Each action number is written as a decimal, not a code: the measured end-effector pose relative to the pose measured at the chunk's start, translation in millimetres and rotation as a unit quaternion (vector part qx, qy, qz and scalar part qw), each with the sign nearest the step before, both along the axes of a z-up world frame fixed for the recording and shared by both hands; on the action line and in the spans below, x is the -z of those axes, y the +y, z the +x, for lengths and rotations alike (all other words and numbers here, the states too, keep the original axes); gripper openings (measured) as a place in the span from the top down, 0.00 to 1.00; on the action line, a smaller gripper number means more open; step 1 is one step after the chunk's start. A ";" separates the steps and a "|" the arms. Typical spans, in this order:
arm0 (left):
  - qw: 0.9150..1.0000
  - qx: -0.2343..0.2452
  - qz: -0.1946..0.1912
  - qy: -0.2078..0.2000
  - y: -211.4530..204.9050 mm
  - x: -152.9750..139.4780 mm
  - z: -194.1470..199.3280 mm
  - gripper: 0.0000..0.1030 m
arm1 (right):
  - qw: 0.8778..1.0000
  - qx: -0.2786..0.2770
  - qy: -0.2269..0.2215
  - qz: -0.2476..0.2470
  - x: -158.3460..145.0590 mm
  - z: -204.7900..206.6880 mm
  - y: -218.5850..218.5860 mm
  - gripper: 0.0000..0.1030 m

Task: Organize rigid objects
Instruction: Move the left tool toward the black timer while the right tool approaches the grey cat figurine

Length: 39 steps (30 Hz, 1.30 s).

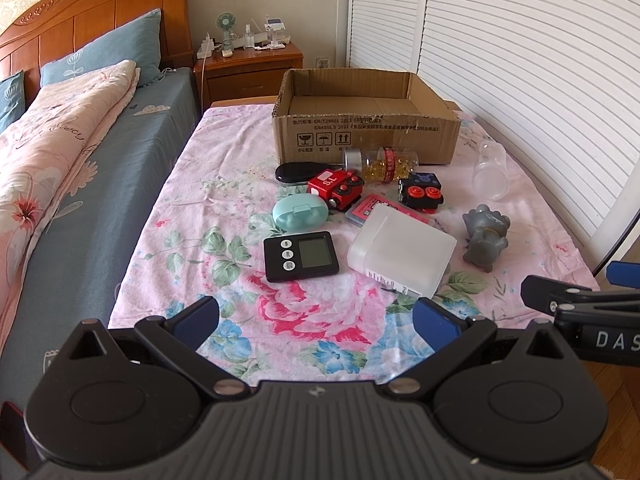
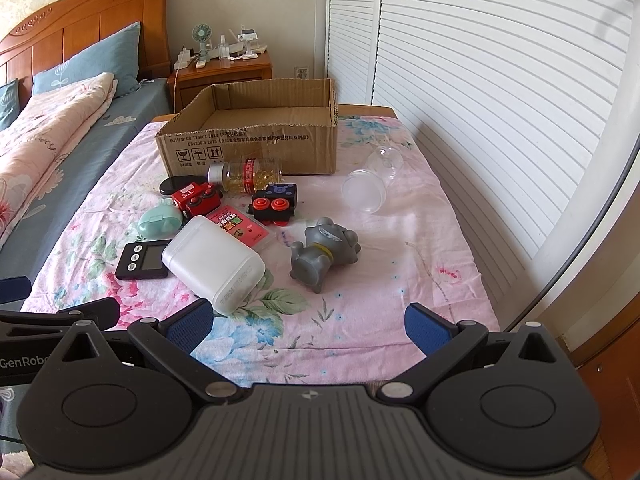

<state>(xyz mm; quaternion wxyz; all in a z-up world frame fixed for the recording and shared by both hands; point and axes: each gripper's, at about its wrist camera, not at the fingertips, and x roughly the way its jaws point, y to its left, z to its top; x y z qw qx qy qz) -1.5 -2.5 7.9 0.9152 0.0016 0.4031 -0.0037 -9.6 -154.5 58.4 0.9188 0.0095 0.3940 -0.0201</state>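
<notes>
Left wrist | white container (image 1: 401,254) beside timer (image 1: 301,256) | cardboard box (image 1: 366,136) behind

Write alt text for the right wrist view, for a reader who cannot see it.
The open right gripper hovers over a floral cloth strewn with small items: a white container, grey toy, timer, two toy trains and a clear cup. Behind them sits an open cardboard box, apparently empty; the left gripper shows at left.
</notes>
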 end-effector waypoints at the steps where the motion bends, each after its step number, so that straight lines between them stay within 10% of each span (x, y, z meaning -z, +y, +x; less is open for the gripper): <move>1: 1.000 0.000 0.001 0.000 -0.4 -0.5 0.5 0.01 | 1.000 0.000 0.000 -0.001 0.6 -0.8 -0.1 0.00; 25: 0.998 0.059 0.007 0.001 8.9 13.3 26.7 0.01 | 0.998 -0.045 -0.035 -0.006 7.8 19.8 -10.5 0.00; 39: 0.995 0.078 -0.036 0.050 37.0 53.9 65.1 0.01 | 0.996 -0.088 0.018 -0.002 74.9 58.1 -43.5 0.00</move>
